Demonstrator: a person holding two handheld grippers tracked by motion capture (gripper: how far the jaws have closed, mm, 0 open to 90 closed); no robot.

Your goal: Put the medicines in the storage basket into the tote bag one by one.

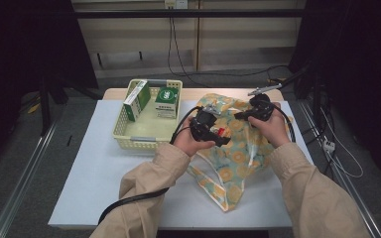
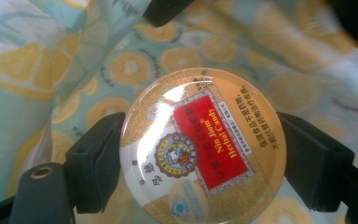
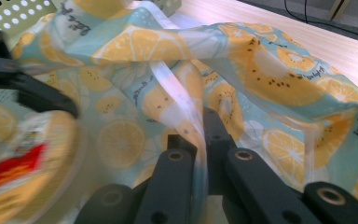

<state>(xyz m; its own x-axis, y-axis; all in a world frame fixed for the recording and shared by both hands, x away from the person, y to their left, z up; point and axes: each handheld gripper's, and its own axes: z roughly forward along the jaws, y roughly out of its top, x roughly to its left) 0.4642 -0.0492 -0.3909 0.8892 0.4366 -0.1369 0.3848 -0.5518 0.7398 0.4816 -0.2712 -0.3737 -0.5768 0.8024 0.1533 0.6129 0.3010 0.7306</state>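
On the white table (image 1: 94,163), a cream basket (image 1: 129,136) with two green boxes (image 1: 151,101) is seen. A round candy tin (image 2: 203,147) is clamped by the left gripper (image 2: 203,154) above the lemon-print bag (image 1: 233,163), whose clear edge is pinched by the right gripper (image 3: 200,140).

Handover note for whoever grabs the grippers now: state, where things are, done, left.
Left gripper: shut on the candy tin, held over the bag.
Right gripper: shut on the bag's rim, holding it up.
Basket: two green boxes inside, left of the bag.
Done: tin picked up, bag held open.
Left: probably lower the tin into the bag, release, then let go of the rim.
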